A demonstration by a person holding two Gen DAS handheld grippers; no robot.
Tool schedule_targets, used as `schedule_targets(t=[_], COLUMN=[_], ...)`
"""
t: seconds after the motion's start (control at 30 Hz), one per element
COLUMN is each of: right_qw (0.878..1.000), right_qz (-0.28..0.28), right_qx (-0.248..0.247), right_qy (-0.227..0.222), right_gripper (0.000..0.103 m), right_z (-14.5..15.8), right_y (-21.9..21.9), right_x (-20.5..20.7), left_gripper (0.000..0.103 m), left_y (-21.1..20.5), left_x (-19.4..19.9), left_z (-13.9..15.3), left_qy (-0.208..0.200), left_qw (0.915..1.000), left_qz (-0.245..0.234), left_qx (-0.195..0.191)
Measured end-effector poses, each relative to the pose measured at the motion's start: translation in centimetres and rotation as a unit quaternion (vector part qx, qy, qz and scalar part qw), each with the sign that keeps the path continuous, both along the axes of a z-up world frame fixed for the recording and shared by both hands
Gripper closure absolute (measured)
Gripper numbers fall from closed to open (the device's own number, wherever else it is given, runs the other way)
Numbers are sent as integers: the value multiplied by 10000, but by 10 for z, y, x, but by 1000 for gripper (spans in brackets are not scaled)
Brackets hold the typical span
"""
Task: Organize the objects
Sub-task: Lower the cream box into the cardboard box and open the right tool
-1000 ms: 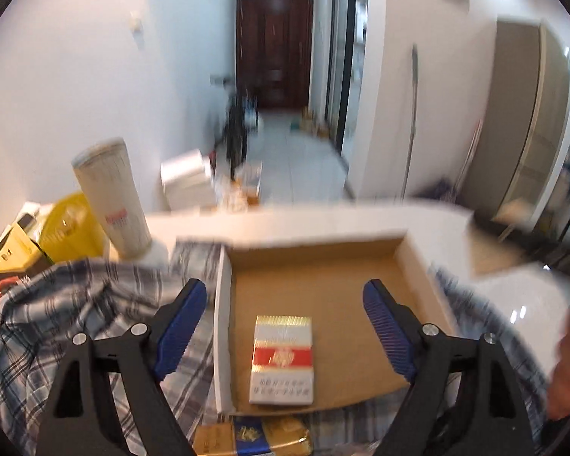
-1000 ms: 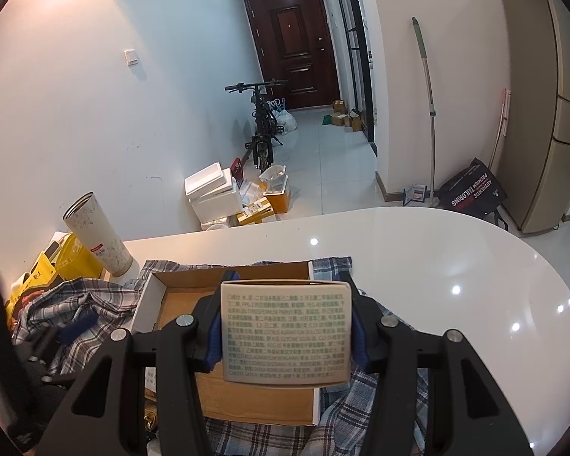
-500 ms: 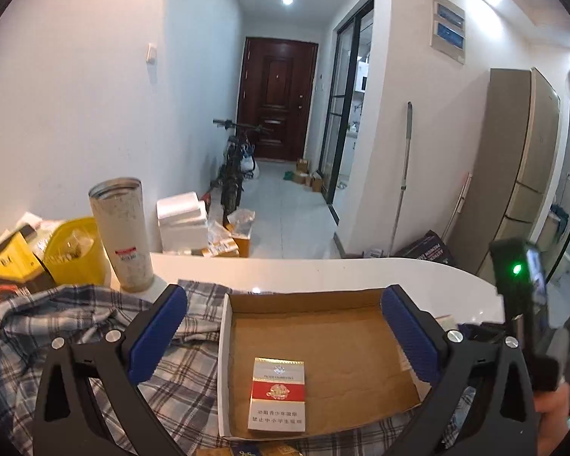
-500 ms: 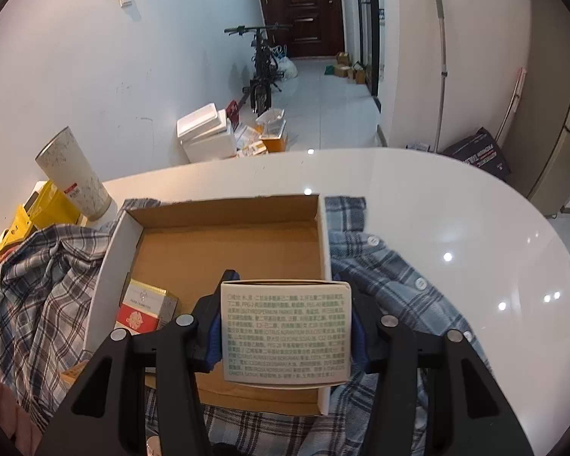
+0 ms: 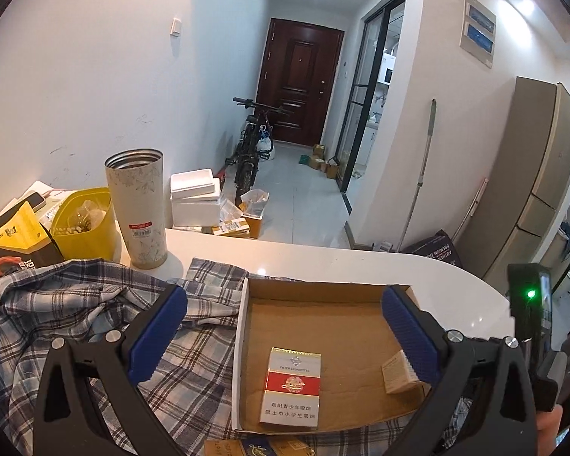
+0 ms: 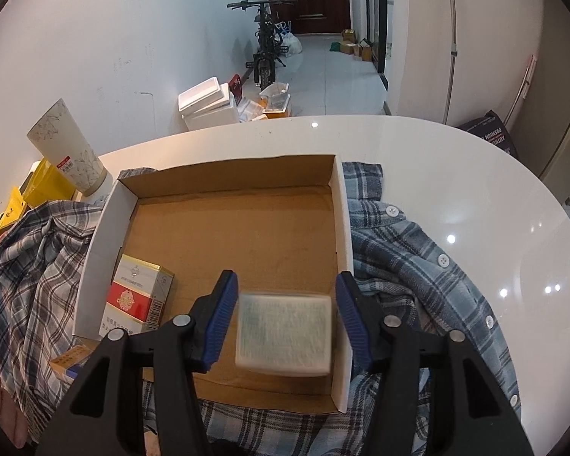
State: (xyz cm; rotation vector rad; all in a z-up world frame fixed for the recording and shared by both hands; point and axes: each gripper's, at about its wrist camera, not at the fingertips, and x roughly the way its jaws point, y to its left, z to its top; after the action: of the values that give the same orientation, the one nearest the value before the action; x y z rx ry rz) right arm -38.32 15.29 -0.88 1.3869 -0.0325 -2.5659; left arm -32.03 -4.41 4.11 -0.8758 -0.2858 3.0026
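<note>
An open shallow cardboard box (image 6: 224,178) (image 5: 323,288) lies on a plaid shirt (image 6: 418,250) on the white table. A red-and-white cigarette pack (image 5: 290,387) (image 6: 136,296) lies in the box's near left part. My right gripper (image 6: 285,319) is open over the box's near right corner. A small white box with green print (image 6: 283,336) sits blurred between its fingers, free of both pads; it shows at the box's right side in the left wrist view (image 5: 399,374). My left gripper (image 5: 285,330) is open wide and empty above the box's near edge.
A tall patterned tumbler (image 5: 136,205) stands at the back left, with a yellow tub (image 5: 83,220) and a yellow-black carton (image 5: 11,239) beside it. Gold and blue packs (image 5: 254,446) lie on the shirt near the box's front edge. The table's curved edge (image 6: 532,190) runs at the right.
My right gripper moved down over the box and opened, letting go of the white box, which now drops into the cardboard box. My left gripper rose and drew back, staying open.
</note>
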Motion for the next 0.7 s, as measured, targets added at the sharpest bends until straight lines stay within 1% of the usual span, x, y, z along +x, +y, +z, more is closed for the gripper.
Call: schedule_targets(t=[0.03,0.1,0.17,0.3,0.37,0.4,0.47,0.5,0.53,0.57,0.63,0.7], right_qw=[10000,9996,9986,9937,9901,9871,9798,9753,9699,9644,9516,9394], right_qz=[-13,-28,-70,-63,4,34,-2,-59,-123,-191,-364,-451], right_qx=[-20,-50,-88,-377,-430,-431,-396,-386,-397,-430,-518,-589], right_qy=[69,271,522,1051,1339,1541,1959,2176,2399,2604,3009,3347], right_gripper=[41,40,39,34,32,30,23,15,5,0,0,0], right_z=[5,18,35,78,99,111,134,145,156,165,183,197], right_y=[1,4,6,10,9,9,9,11,14,17,25,30], right_x=[1,6,13,37,50,60,79,90,102,111,134,155], left_gripper=[0,0,0,0,0,0,0,0,0,0,0,0], left_y=[1,2,4,9,14,15,14,13,11,9,5,2], left_x=[2,8,18,42,56,62,80,89,98,108,126,145], left_z=[3,11,22,48,62,67,81,87,94,102,113,123], left_qy=[22,154,376,824,1055,1148,1404,1517,1651,1793,2062,2391], left_qw=[10000,9998,9991,9956,9921,9907,9879,9868,9853,9833,9783,9706], left_qz=[-4,-13,26,49,125,151,166,161,142,116,91,172], left_qx=[-23,-86,-217,-442,-664,-716,-633,-539,-417,-301,-167,-189])
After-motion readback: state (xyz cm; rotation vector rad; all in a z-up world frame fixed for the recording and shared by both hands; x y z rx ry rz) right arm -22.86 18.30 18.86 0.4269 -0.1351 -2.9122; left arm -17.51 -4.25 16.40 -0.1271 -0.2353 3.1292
